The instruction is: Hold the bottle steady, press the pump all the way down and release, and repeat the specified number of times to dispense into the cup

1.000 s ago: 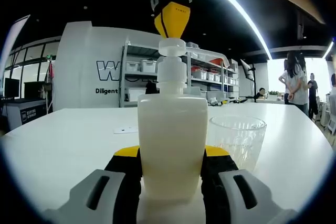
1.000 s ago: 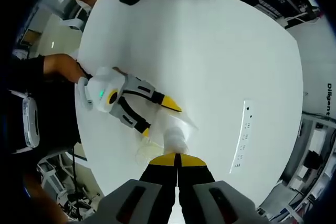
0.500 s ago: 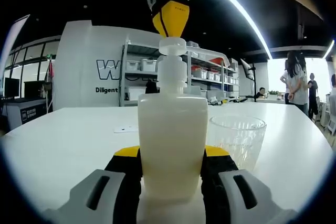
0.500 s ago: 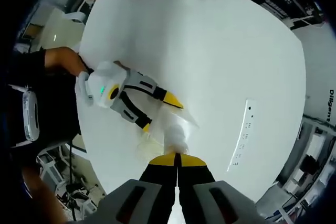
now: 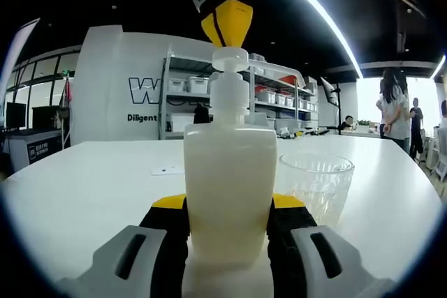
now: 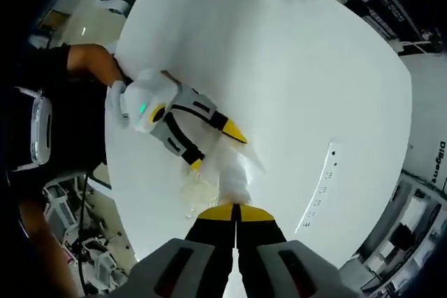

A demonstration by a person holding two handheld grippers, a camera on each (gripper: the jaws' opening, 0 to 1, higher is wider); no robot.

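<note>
Two grippers are seen. The pump bottle (image 5: pixel 229 190), centre frame, is clamped by the left gripper (image 5: pixel 229 242). The pump head (image 5: pixel 229 58) is touched by the closed right gripper (image 6: pixel 236 215). A glass cup (image 5: pixel 316 183) stands right; the white table (image 5: pixel 84 186) lies open around.

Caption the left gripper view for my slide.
Left hand-held gripper clamps pump bottle; right hand-held gripper tops pump; cup beside.

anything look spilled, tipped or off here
Nothing stands out. The cream plastic pump bottle stands upright between the left tool's jaws, the clear glass cup sits upright beside it on the white table, and no spill shows.
</note>
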